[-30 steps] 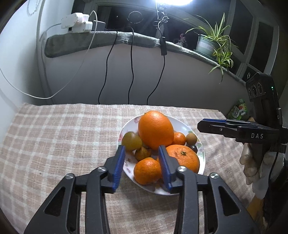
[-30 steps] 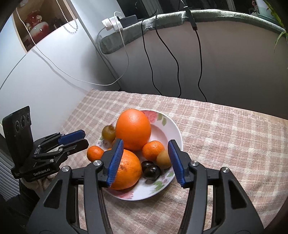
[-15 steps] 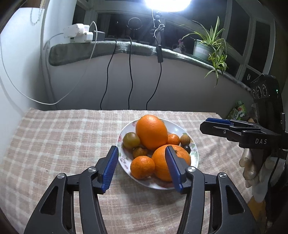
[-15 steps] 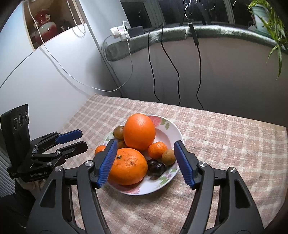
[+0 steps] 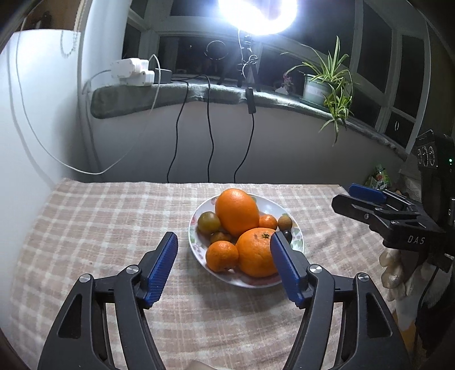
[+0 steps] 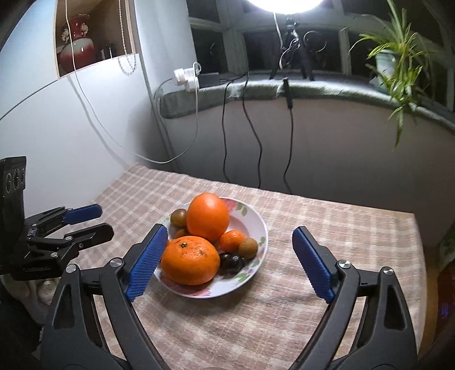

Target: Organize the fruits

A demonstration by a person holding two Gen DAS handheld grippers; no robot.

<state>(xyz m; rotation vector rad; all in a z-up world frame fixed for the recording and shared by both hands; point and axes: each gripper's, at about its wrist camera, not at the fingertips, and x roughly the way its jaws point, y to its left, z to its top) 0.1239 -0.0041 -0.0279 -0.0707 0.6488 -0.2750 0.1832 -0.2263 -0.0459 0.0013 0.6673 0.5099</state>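
A white floral plate on the checked cloth holds a tall orange, a round orange, two small tangerines, a greenish fruit, a brown longan and a dark plum. My left gripper is open and empty, held back above the plate's near rim. My right gripper is open and empty, wide apart above the plate's near side. Each gripper shows in the other's view: the right, the left.
The checked tablecloth covers the table up to a grey wall. Black and white cables hang from a padded sill with a power strip. A potted plant and a bright ring lamp stand on the sill.
Both grippers have pulled back and up from the plate, and their jaws have opened wider. The fruits have not moved.
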